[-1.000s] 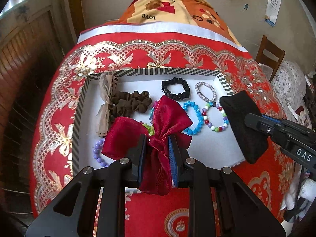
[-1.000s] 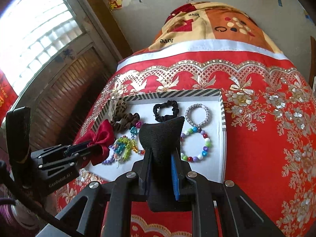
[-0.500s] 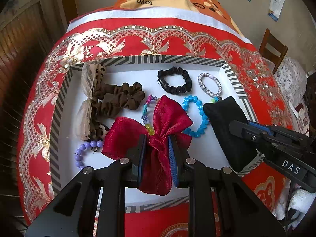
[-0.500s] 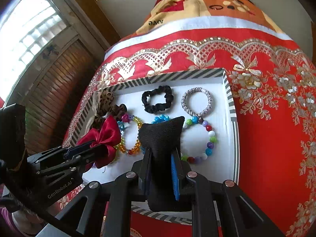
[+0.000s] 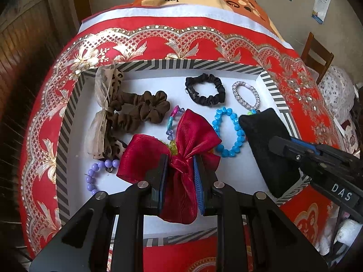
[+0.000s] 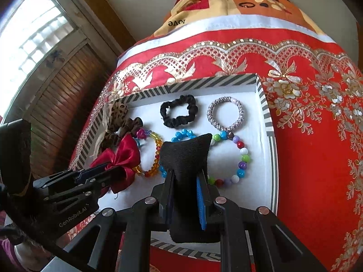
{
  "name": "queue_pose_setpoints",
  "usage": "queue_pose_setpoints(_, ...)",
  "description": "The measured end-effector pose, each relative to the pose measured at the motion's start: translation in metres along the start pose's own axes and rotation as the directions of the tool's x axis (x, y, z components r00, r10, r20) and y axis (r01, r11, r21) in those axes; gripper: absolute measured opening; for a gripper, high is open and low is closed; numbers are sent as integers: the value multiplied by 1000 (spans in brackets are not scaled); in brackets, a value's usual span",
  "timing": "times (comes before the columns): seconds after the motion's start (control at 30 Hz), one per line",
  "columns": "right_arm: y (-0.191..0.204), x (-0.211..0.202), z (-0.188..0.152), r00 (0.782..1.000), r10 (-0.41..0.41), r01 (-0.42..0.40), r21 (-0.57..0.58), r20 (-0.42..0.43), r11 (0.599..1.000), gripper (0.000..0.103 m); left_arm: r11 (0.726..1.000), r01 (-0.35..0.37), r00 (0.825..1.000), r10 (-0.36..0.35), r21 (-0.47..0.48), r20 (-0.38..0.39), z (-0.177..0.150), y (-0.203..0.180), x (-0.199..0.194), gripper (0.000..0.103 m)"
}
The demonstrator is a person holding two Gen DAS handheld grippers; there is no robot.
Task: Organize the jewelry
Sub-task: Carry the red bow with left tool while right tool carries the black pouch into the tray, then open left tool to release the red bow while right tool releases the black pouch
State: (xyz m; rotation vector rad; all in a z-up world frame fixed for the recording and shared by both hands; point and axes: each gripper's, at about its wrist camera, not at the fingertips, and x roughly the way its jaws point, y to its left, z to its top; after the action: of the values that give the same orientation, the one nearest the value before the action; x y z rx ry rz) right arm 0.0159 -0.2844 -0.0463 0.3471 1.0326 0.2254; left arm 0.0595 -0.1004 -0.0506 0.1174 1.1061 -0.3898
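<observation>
Red bow [image 5: 181, 149] pinched by left tongs [image 5: 180, 176], over tray [image 5: 68, 122]

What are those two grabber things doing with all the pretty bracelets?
Someone is sorting hair ties and bracelets in a striped tray on a red cloth. The left gripper is shut on a red bow, held over the tray. The right gripper is shut on a black pad, also over the tray. A black scrunchie and beaded bracelets lie inside.
</observation>
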Motion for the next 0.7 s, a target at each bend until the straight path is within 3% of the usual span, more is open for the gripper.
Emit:
queue_pose_setpoints(0.2,5,-10,4,1000,2,-2,-11,26,1000,16,1000,8,1000,-8,-13,19,2,0,-10,20)
queue_pose_setpoints(0.5,2,7,-3,1000,-13,13,-6,-8,1000,16,1000,-7,1000,7,-3,-16,-3,-4,3,21)
queue_pose_setpoints(0.7,-4,17,-7,999,-27,27,2,-32,1000,16,1000,-28,999,28,-8,-22,-4,-2,9,27)
